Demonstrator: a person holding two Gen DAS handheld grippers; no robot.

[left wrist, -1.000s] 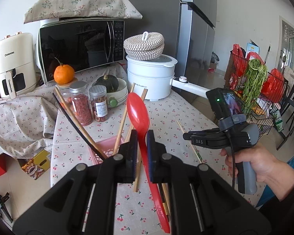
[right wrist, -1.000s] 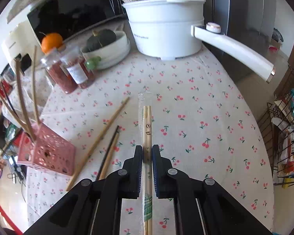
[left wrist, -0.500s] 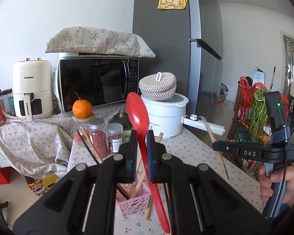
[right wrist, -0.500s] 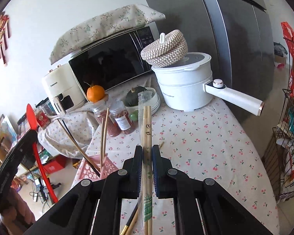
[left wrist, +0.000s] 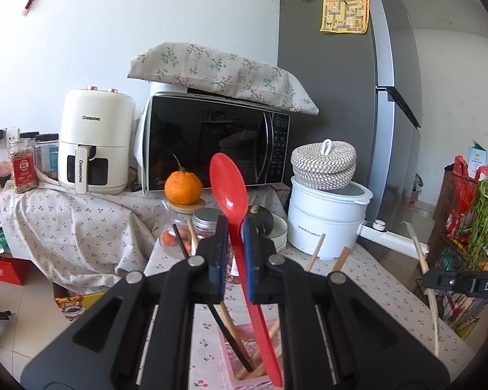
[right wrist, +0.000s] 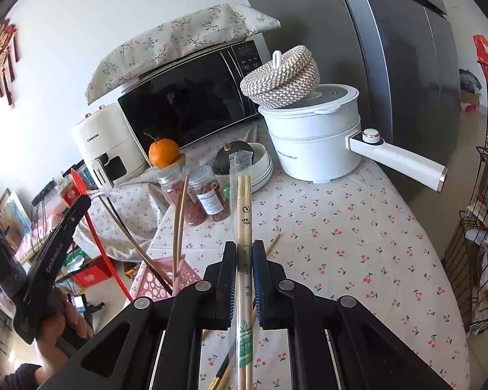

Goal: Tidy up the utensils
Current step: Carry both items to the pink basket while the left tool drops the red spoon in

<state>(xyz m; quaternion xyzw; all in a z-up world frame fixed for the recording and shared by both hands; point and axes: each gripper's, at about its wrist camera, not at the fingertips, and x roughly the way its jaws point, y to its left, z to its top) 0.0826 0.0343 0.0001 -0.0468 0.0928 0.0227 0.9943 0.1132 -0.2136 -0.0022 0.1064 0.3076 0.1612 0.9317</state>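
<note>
We count one red spoon point(left wrist: 228, 186), one wrapped chopstick pair point(right wrist: 244, 208), one pink basket point(right wrist: 159, 279), two spice jars point(right wrist: 211, 198), one orange point(right wrist: 163, 152).

Centre frame: black microwave point(left wrist: 211, 143) under a floral cloth point(left wrist: 221, 71). Left of it, cream air fryer point(left wrist: 94, 143). Lower centre: orange point(left wrist: 183, 187) atop 1 of 2 jars point(right wrist: 211, 198). Right: white pot point(left wrist: 328, 217) topped by woven basket point(left wrist: 323, 164); grey fridge point(left wrist: 358, 97) behind.

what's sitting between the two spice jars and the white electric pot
A white bowl holding a dark green squash, seen in the right wrist view.
</note>
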